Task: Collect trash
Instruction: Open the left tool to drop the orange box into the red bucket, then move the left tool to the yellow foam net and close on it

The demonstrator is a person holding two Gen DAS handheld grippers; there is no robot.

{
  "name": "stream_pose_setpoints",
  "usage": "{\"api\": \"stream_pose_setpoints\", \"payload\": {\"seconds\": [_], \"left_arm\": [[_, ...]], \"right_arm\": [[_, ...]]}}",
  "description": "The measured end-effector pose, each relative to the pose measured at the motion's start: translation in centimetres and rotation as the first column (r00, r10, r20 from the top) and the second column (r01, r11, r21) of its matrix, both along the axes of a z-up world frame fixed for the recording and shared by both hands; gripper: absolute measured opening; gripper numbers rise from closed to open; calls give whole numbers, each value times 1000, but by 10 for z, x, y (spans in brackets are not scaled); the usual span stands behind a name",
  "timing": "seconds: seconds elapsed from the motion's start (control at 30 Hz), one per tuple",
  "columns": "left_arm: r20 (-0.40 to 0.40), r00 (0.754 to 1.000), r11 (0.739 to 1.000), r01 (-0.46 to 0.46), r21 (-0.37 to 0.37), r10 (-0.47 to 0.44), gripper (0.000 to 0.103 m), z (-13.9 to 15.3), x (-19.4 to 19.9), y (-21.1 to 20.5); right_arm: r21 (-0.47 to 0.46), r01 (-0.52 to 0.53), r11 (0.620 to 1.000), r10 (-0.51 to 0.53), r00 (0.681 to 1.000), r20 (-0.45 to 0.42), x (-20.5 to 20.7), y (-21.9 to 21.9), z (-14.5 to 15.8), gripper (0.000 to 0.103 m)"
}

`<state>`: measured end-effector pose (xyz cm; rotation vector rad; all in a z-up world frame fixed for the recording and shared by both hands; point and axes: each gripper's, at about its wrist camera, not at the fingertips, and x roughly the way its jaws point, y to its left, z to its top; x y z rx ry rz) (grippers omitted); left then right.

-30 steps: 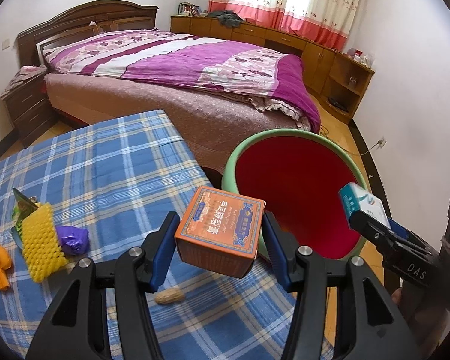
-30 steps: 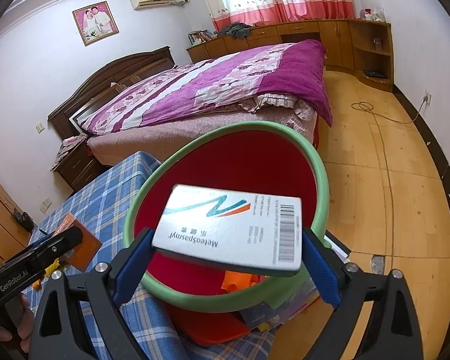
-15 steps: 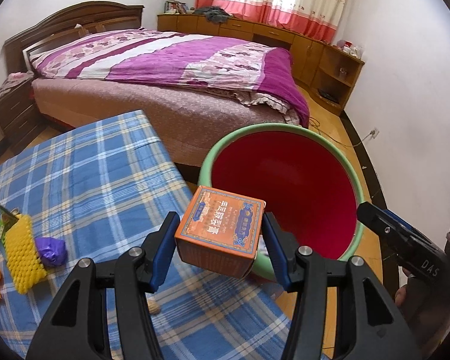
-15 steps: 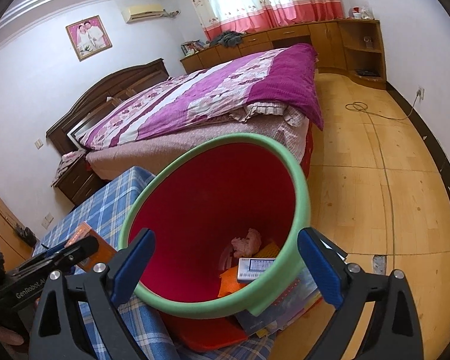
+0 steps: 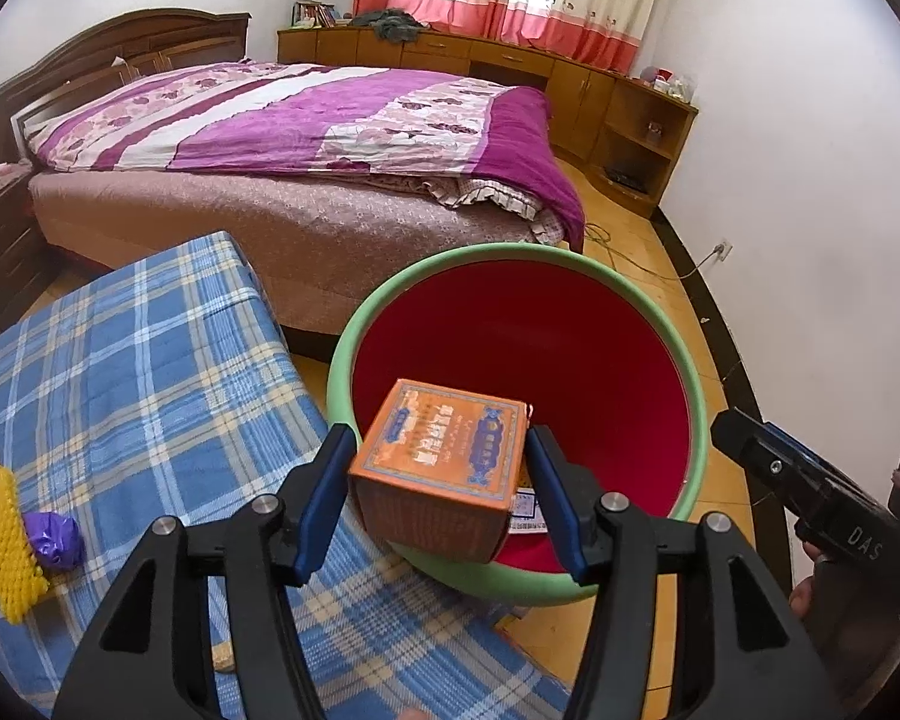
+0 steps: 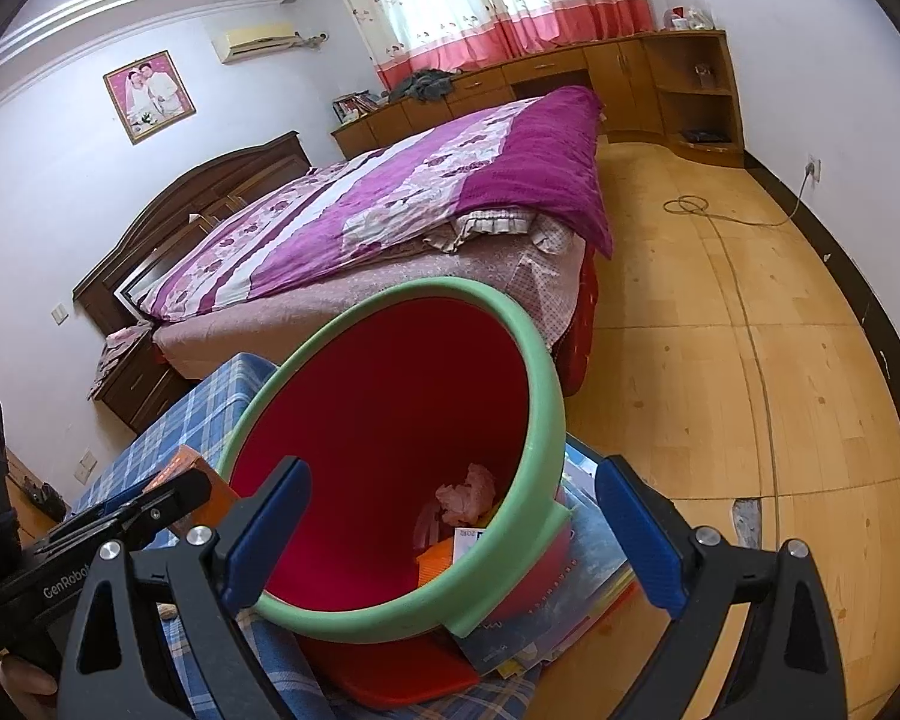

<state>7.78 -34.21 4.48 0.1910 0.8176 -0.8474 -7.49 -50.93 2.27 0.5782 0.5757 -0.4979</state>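
Two tongs in play: left tongs (image 5: 441, 498) are clamping the orange box (image 5: 441, 459) by its side faces, holding it over the near rim of the red bin (image 5: 696, 420), partly above the opening; right tongs (image 6: 453, 534) are standing wide apart with nothing in them, hanging by the bin's green rim on the floor side. Judging the step as the drop of the box into the bin. Risks: box is sitting above the near lip, not the centre, so if the left tongs are opening here it could be clipping the rim and tumbling back onto the blue plaid worktop (image 5: 150, 372) or down to the floor; pushing further forward first looks safer. Bin is looking tilted and resting on a stack of books or magazines (image 6: 576, 594), so a nudge from either tool could be shifting or tipping it. Right tongs are hanging close to the rim, so a careless move could be knocking it. More trash is waiting on the worktop: yellow foam net (image 5: 6, 546), purple wrapper (image 5: 57, 540), and something small near the front edge that I can't identify. Views: left wrist is showing the grip on the box and the leftover trash, but the box is blocking most of the bin floor; right wrist is showing the bin's contents, pink crumpled tissue (image 6: 468, 492) and a white carton (image 6: 471, 540), plus the stack under the bin, and only a corner of the box.
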Motion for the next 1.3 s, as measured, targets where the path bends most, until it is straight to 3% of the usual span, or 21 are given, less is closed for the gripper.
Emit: {"api": "stream_pose_setpoints", "payload": {"seconds": [0.03,0.53,1.3], "left_arm": [[3,1000,1000,-3,3,3,65,0,0,0],[-15,999,999,-41,-20,40,65,3,1,23],[-15,976,975,-220,-43,219,65,10,13,114]], "right_arm": [[2,0,1000,0,1000,0,0,0,0,97],[0,-7,1000,7,1000,-1,0,6,0,97],[-12,-121,993,121,993,-5,16,62,12,97]]}}
